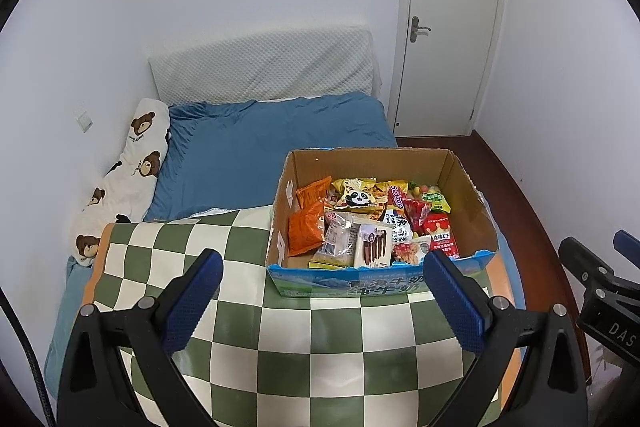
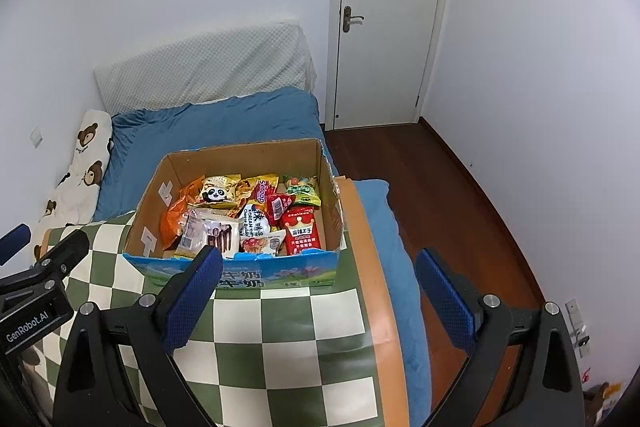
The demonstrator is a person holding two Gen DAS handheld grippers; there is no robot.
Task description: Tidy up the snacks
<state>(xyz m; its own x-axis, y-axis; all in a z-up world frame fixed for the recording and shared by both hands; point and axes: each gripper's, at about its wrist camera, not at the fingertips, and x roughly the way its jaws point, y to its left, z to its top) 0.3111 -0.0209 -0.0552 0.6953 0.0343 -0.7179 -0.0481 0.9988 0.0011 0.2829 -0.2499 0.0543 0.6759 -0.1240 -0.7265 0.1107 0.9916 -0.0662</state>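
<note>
An open cardboard box [image 1: 362, 158] with a blue printed front stands on the bed and also shows in the right wrist view [image 2: 244, 154]. Several snack packets fill it: a panda packet [image 1: 357, 197], an orange packet [image 1: 305, 233], a red packet [image 2: 301, 231], a chocolate-stick packet [image 1: 374, 244]. My left gripper [image 1: 322, 269] is open and empty, held above the checked blanket just short of the box front. My right gripper [image 2: 318, 269] is open and empty, near the box's front right corner.
The box rests on a green and white checked blanket [image 1: 320, 347] over a blue bed [image 1: 260, 139]. A bear-print pillow [image 1: 132, 163] lies at the left wall. A white door [image 2: 388, 19] and dark wood floor [image 2: 460, 195] are to the right.
</note>
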